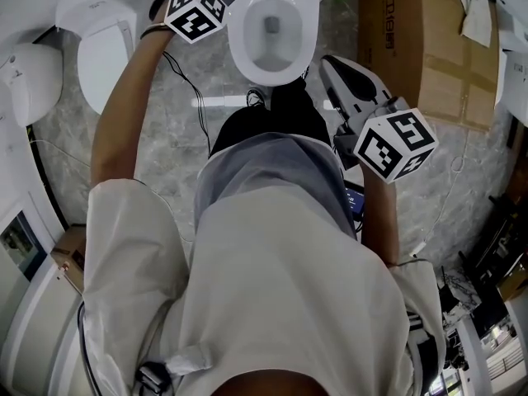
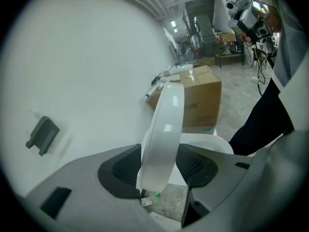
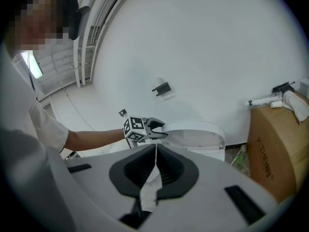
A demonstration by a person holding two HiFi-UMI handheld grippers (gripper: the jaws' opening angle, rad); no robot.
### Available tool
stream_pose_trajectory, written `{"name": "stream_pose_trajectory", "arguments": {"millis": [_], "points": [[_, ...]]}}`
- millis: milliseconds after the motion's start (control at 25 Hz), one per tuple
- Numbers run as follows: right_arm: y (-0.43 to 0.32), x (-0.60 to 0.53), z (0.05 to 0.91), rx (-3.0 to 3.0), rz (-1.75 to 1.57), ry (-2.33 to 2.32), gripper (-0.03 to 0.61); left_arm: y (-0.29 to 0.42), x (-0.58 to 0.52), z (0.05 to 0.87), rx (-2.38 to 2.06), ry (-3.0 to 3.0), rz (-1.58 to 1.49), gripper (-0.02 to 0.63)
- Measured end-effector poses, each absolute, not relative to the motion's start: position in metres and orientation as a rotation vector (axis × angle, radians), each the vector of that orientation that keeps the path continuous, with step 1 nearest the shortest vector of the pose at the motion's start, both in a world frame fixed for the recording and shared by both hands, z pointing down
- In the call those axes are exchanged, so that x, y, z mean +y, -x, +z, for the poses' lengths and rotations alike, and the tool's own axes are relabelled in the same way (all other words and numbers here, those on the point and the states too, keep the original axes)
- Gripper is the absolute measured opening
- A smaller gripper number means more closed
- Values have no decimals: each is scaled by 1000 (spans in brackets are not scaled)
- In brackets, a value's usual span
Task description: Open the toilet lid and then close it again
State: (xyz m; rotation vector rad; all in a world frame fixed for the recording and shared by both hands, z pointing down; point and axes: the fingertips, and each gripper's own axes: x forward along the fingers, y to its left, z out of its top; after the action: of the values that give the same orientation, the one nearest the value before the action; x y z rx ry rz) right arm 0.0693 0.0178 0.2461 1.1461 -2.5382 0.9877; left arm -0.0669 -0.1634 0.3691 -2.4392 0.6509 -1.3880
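Reading from the left: my left arm is stretched straight ahead, and its tool is pitched downward at the free rim of the toilet lid. The jaws stand wide and straddle that rim. I see a sliver of gap beside it, so I rate this as no clamp. The lid is raised clear of the bowl, which lies uncovered.

I judge the lid to be a light, stiff plastic shell, glossy and therefore slippery, pivoting on a rear hinge. Take hold at the rim farthest from the hinge, with one pad on each face. Lower it under control, since an unsupported lid may drop and slam.

My right arm is bent at my side. Its tool is closed and empty, aimed at the toilet. A carton stands right of the bowl.
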Motion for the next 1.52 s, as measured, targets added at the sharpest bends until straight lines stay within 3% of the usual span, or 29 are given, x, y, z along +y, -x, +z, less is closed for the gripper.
{"name": "stream_pose_trajectory", "arguments": {"millis": [1520], "points": [[-40, 63, 265, -2449, 969, -1187, 12, 68, -114, 399, 654, 2400, -1310, 204]]}}
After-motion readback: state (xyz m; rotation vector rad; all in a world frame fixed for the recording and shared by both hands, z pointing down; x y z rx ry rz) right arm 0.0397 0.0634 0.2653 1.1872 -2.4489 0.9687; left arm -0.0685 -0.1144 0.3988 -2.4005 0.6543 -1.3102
